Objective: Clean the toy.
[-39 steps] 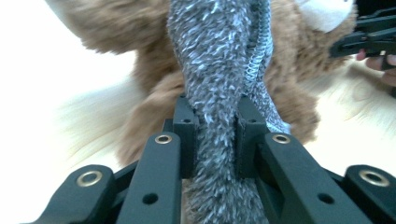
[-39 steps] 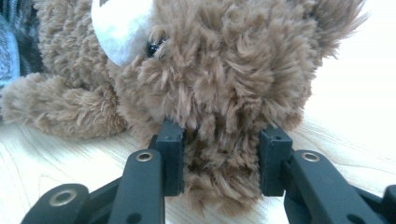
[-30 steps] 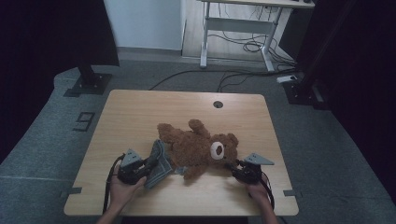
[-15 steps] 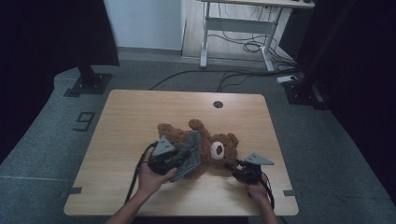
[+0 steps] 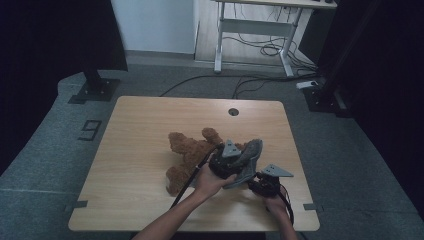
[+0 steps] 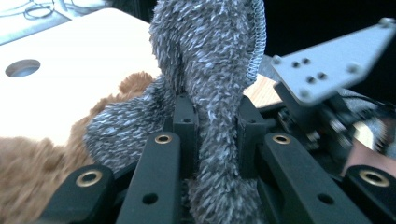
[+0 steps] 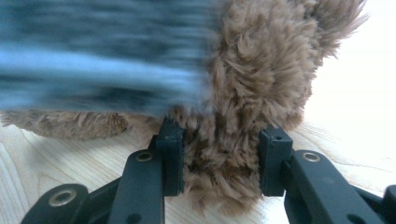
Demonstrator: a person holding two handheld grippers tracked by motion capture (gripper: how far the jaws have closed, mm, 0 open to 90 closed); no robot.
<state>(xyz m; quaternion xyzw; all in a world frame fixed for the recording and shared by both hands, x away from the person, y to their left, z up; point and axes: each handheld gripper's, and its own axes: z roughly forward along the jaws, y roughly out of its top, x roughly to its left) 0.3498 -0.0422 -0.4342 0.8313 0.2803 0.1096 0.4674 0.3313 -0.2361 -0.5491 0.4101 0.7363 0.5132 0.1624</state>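
Lying on the wooden table (image 5: 145, 145), the brown teddy bear (image 5: 187, 152) sprawls just to the left of both grippers, its legs and body stretched away from them and its head end covered by a grey fuzzy cloth (image 5: 248, 155). That grey fuzzy cloth is pinched in the left gripper (image 5: 226, 162), whose jaws are closed tight on a thick fold of it; in the left gripper view the fold (image 6: 217, 112) rises straight up between the two black jaws and spills down to the left over the bear's brown fur (image 6: 28, 172). The right gripper (image 5: 264, 184) sits just beside the left one, nearer the table's front edge, and its jaws are clamped on a tuft of the bear's plush (image 7: 219, 154), which fills the gap between the pads in the right gripper view; above it the grey cloth shows as a blurred streak. A round hole (image 5: 233, 111) in the tabletop lies well beyond the grippers, and a desk frame (image 5: 255, 30) with cables stands far behind.
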